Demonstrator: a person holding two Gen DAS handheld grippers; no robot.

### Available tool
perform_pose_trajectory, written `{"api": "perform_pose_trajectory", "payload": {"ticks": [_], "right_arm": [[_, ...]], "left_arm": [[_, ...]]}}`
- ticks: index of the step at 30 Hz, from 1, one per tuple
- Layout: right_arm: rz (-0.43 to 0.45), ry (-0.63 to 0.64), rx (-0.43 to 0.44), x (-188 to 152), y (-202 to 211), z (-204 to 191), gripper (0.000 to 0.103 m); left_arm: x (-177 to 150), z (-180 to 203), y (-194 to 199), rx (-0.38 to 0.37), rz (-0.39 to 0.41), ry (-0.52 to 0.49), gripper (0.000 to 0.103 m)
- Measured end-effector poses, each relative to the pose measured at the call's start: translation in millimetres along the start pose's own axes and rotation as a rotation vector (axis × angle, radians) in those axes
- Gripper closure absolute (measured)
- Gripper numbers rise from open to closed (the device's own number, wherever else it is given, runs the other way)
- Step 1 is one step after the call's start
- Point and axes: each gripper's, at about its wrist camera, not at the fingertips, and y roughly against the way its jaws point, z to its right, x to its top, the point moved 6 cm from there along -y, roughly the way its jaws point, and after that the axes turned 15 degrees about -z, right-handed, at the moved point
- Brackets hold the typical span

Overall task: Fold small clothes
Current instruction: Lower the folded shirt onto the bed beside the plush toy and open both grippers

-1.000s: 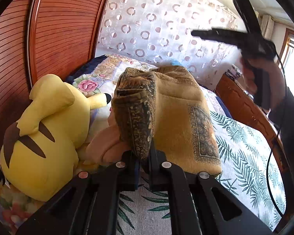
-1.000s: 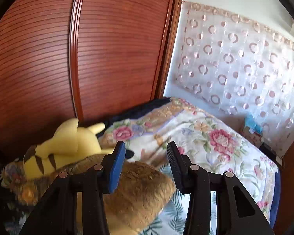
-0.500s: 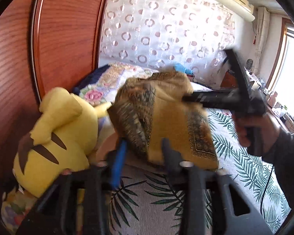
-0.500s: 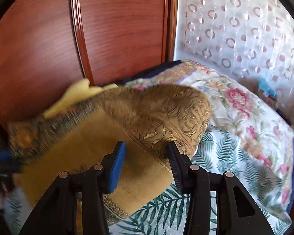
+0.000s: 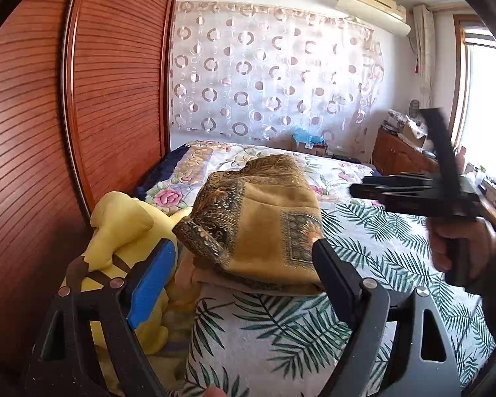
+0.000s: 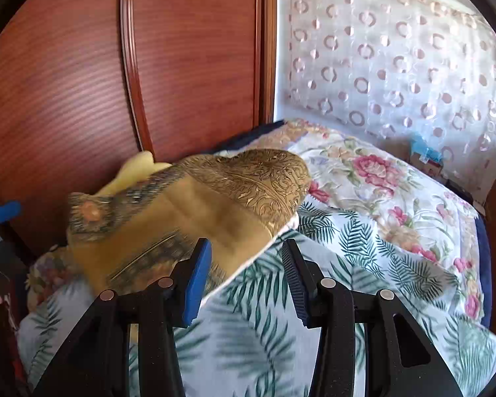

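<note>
A folded gold cloth (image 5: 264,221) with dark patterned borders lies on the bed, on top of a beige folded piece (image 5: 215,278). My left gripper (image 5: 241,274) sits just in front of it, its jaws opening wide with nothing pressed between them. In the right wrist view the same gold cloth (image 6: 198,211) lies ahead and to the left. My right gripper (image 6: 244,271) hovers at the cloth's near edge, jaws apart and holding nothing. The right gripper (image 5: 413,192) also shows in the left wrist view, held by a hand (image 5: 459,244) to the right of the cloth.
A yellow plush toy (image 5: 122,231) leans against the wooden wardrobe (image 5: 49,115) left of the cloth. The bed has a palm-leaf sheet (image 5: 363,264) and a floral quilt (image 6: 380,178) further back. A wooden cabinet (image 5: 400,155) stands at the right.
My left gripper let go of the gold cloth, opened wide and pulled back upward. The right gripper came down from high in the air toward the cloth's right side.
</note>
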Motion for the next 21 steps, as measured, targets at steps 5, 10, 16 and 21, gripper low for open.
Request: {"api": "perform_pose_trajectory", "payload": {"ticks": [5,10,16,21], "right_arm": [[0.053,-0.024,-0.002,-45,48,-19,0.049],[0.109,-0.115,-0.004,-92,86,-28,0.037],[0.128,-0.227,-0.092,-146,117,-21,0.027],[0.115,-0.311,-0.17,-185,146,-19,0.027]], "left_arm": [[-5,21,9,-0.024,0.008,-0.028,0.018],[-9,46,17,-0.058,0.014,-0.066,0.018],[-19,81,20,-0.09,-0.001,-0.109,0.018],[-28,110,25,-0.099,0.001,-0.143,0.018]]}}
